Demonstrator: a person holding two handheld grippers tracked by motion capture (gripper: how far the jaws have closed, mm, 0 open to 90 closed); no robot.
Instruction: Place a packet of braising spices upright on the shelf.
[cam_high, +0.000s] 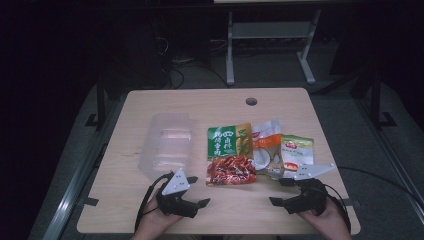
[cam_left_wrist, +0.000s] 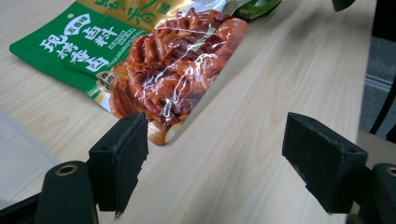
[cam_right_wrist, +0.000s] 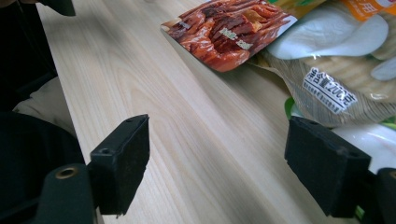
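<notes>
Three food packets lie side by side in the middle of the wooden table (cam_high: 300, 105): a green and red packet (cam_high: 230, 155), a white and orange packet (cam_high: 265, 147) and a green and white packet (cam_high: 297, 152). My left gripper (cam_high: 199, 191) rests near the front edge, open, pointing right, just below the green and red packet (cam_left_wrist: 159, 60). Its own view shows only bare table between the jaws of the left gripper (cam_left_wrist: 215, 158). My right gripper (cam_high: 278, 191) points left, open and empty, below the white and orange packet (cam_right_wrist: 336, 70). The right gripper (cam_right_wrist: 217, 163) has the red packet's corner (cam_right_wrist: 229, 32) ahead of it.
A clear plastic container (cam_high: 167, 145) stands left of the packets, just beyond the left gripper. A round cable hole (cam_high: 251, 101) sits near the table's far edge. Beyond the table are metal frame legs (cam_high: 230, 50) on a dark floor.
</notes>
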